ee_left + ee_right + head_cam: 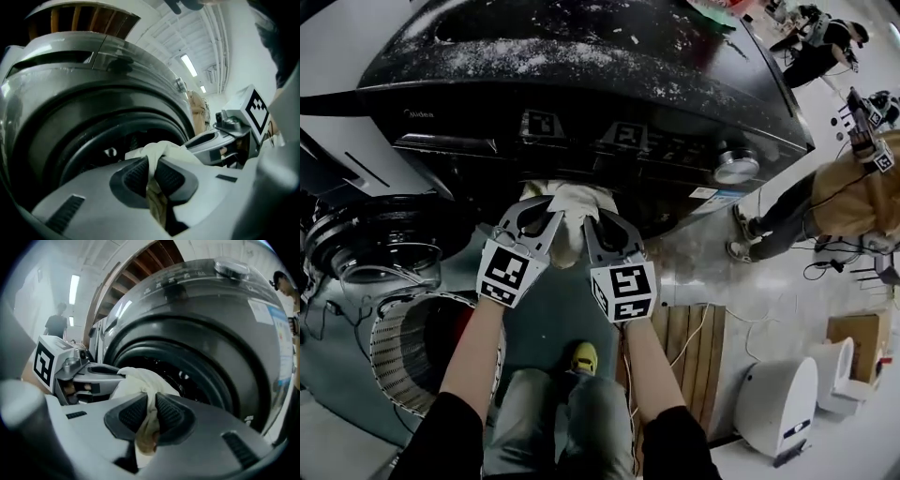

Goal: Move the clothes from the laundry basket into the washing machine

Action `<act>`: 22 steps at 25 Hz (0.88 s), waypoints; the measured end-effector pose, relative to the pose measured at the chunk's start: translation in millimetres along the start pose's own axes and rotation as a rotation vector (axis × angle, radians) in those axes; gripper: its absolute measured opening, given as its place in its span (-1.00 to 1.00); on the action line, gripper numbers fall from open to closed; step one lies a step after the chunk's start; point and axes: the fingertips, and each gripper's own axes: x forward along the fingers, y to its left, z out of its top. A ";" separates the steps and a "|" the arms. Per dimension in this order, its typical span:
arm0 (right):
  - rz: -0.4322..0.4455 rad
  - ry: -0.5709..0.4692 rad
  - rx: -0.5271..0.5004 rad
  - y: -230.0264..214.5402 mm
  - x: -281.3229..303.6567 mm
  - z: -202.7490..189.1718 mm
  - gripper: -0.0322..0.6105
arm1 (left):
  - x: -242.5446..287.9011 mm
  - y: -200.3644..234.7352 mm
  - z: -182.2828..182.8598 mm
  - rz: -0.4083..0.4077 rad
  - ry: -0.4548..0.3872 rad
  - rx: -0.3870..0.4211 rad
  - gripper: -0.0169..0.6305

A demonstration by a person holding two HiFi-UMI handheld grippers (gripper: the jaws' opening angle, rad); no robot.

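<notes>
Off to the left gripper's outer side, the round glass door [386,251] of the washing machine [581,75] hangs swung open. Below it, beside the left forearm, sits a white slatted laundry basket [394,354]. The left gripper [546,214] is clenched on a cream garment [572,202]. In the left gripper view its ribbed pads [136,176] pinch a twisted fold of the cloth [161,150], with a little fabric hanging down behind the jaws. The dark drum opening [117,143] is straight ahead of it and near. The garment spans the short gap between the two grippers, bunched just in front of the machine's mouth and under its control panel. The right gripper [598,223], close beside the left one, is also clamped on the same cloth. In the right gripper view the pads [168,414] squeeze a fold [140,380], and the drum opening [180,373] lies ahead and slightly to the right. Beyond the right gripper's outer side is a wooden pallet [686,347] on the floor. Farther right stands a person in a tan top [848,197].
</notes>
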 end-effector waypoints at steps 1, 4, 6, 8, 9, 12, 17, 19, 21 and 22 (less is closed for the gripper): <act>-0.005 -0.012 -0.002 -4.3 10.0 -5.4 -0.73 | 7.7 5.8 -7.4 0.013 -0.013 0.001 -0.85; -0.023 -0.050 -0.008 -17.6 37.9 -15.3 -0.73 | 29.9 23.9 -25.8 0.050 -0.043 -0.001 -0.85; -0.042 -0.077 -0.008 -24.8 52.5 -20.7 -0.73 | 42.0 32.8 -34.2 0.069 -0.061 0.006 -0.85; -0.059 -0.102 -0.004 -31.3 66.0 -26.8 -0.73 | 53.8 40.3 -39.0 0.079 -0.081 0.025 -0.85; -0.063 -0.109 -0.003 -34.4 72.9 -30.5 -0.73 | 59.6 44.1 -42.2 0.082 -0.085 0.040 -0.85; -0.056 -0.108 -0.013 -40.3 92.6 -43.2 -0.73 | 73.4 55.2 -58.3 0.092 -0.073 0.073 -0.85; -0.043 -0.099 -0.019 -49.6 122.8 -53.0 -0.73 | 92.2 76.7 -83.6 0.106 -0.059 0.025 -0.84; -0.044 -0.090 -0.022 -54.4 133.3 -56.8 -0.72 | 99.9 84.3 -87.9 0.109 -0.054 0.022 -0.84; -0.042 -0.092 -0.008 -58.7 143.1 -57.9 -0.72 | 107.3 92.1 -89.4 0.114 -0.052 0.030 -0.85; -0.040 -0.099 -0.001 -60.3 147.8 -55.7 -0.72 | 111.2 96.4 -89.6 0.117 -0.051 0.034 -0.84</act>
